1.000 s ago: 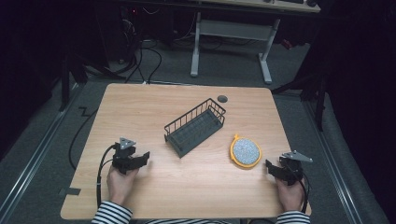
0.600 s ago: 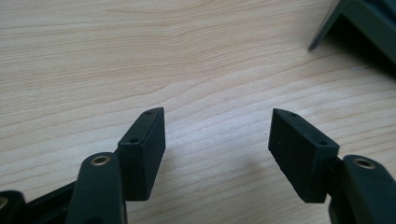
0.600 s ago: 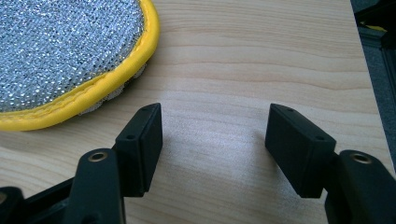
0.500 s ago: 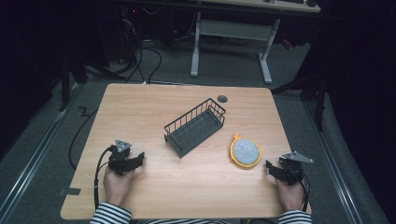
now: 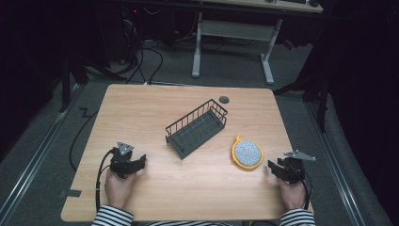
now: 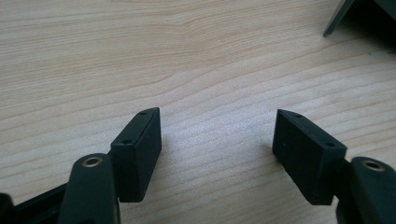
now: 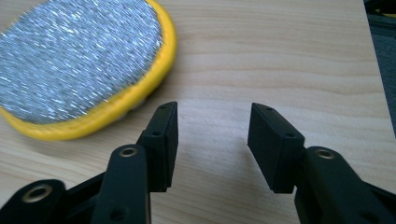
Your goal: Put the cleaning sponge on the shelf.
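In the left gripper view the wire basket is cut off at the top right corner, showing just a dark foot. Both forearms run off the table's near edge. The left gripper, near the near left corner, has just been opening; its jaws stand wide with bare wood between them. The right gripper, near the near right corner, has just been closing, half apart, with nothing between the jaws. Just beside it lies the round scrubber, silvery mesh rimmed in yellow, toward the right edge. Open wood surrounds the basket at mid-table.
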`<state>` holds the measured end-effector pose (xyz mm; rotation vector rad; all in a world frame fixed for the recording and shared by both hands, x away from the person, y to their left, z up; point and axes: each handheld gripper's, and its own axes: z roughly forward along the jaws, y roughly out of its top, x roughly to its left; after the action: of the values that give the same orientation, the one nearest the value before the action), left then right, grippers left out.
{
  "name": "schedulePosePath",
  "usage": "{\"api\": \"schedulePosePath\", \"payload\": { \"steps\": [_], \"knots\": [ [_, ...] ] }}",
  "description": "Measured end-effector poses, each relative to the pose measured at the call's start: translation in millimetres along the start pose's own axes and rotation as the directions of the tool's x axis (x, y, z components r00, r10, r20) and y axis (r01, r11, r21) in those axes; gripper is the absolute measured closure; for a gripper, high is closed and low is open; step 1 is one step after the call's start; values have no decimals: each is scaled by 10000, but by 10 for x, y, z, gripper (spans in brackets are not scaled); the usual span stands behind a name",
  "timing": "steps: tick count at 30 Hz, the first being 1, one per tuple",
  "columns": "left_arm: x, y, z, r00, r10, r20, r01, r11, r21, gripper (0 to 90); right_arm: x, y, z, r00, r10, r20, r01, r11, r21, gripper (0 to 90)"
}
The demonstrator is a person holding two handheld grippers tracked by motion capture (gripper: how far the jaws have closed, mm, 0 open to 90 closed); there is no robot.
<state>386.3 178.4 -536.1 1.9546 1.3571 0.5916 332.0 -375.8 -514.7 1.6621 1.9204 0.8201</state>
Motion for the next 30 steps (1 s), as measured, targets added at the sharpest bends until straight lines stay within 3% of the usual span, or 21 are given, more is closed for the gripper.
{"api": "schedulePosePath", "payload": {
  "steps": [3, 8, 11, 15, 21, 30],
  "knots": [
    [0, 0, 0, 10000, 0, 6, 0, 10000, 0, 331, 34, 85, -49, 9998, -129, -139, 128, 9999, -43, 547],
    [2, 0, 0, 10000, -7, 41, 7, 10000, -3, 327, 82, 270, -89, 9969, -209, -764, 215, 9997, 82, 536],
    [0, 0, 1, 10000, -1, 32, 1, 10000, 0, 327, 122, 409, -41, 9946, -272, -999, 330, 9979, 565, 458],
    [3, -1, 0, 10000, -13, 34, 13, 10000, -12, 330, 149, 540, 9, 9917, -195, -1270, 313, 9953, 920, 437],
    [9, -1, -1, 10000, -56, 79, 56, 10000, -19, 330, 161, 694, 159, 9907, -70, -1355, 252, 9908, 1330, 454],
    [15, -2, -3, 9999, -89, 133, 89, 10000, -38, 332, 173, 832, 382, 9907, 290, -1333, 49, 9691, 2468, 462]
  ]
}}
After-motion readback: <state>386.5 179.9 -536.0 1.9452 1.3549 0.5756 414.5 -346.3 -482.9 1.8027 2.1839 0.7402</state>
